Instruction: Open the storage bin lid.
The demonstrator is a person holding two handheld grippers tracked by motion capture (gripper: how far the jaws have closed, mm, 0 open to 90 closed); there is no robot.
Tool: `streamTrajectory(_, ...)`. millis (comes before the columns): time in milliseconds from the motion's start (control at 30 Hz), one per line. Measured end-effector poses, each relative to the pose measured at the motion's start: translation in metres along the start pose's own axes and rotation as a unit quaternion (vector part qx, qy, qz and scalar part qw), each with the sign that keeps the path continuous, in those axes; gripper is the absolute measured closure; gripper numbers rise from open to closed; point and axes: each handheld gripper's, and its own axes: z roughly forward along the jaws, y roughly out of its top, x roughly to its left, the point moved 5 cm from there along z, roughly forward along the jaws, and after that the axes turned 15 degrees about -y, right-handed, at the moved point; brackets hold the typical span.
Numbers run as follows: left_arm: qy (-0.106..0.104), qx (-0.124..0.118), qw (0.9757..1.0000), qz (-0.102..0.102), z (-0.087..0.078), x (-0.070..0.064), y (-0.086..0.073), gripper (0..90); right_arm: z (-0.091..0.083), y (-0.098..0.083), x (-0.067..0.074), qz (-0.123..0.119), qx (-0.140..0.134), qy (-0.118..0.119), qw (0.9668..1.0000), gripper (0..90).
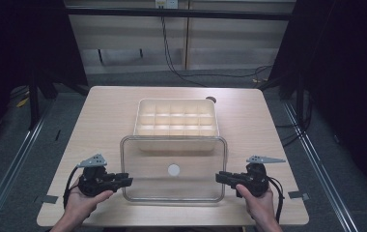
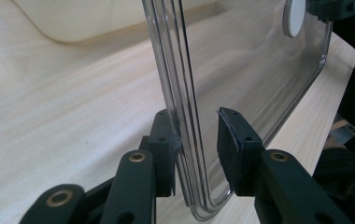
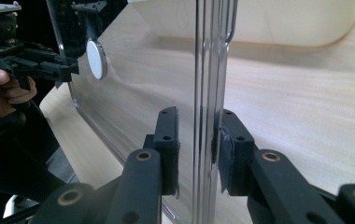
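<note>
While it lies flat at the lower middle of the high view, the clear lid (image 1: 174,155) covers the near part of the worktop (image 1: 104,116), with a white round disc (image 1: 174,169) at its centre and its far edge reaching the front wall of the cream divided tray (image 1: 176,117) just above it in the frame. At the lid's left edge sit the left tongs (image 1: 126,181), held in the left hand (image 1: 82,195); in the left gripper view the lid's ribbed rim (image 2: 178,98) stands between the two black pads, touching the left pad, with a gap to the right one, so these tongs are narrowly apart around the rim rather than clamped. At the lid's right edge the right tongs (image 1: 219,177), in the right hand (image 1: 258,199), bracket the rim (image 3: 210,93) in the right gripper view, both pads close against it; whether they press it I cannot tell.
</note>
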Motion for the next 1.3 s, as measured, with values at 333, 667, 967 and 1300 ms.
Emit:
streamTrajectory(333,0.006,0.021,0.9998,-0.001,0.005,0.001,-0.01,67.3,0.005,-0.009,-0.003,0.002,0.015,-0.004,0.9999,71.8)
streamTrajectory(667,0.001,0.027,0.9995,-0.014,0.009,0.006,-0.015,63.1,0.014,-0.019,-0.004,-0.007,0.04,-0.019,0.999,69.2)
streamTrajectory(967,0.002,0.041,0.999,-0.019,0.016,0.01,-0.017,58.7,0.024,-0.02,-0.008,-0.013,0.057,-0.039,0.9975,62.6)
streamTrajectory(1300,0.004,0.05,0.9984,-0.025,0.02,0.012,-0.02,57.1,0.03,-0.023,-0.01,0.002,0.065,-0.057,0.9962,58.0)
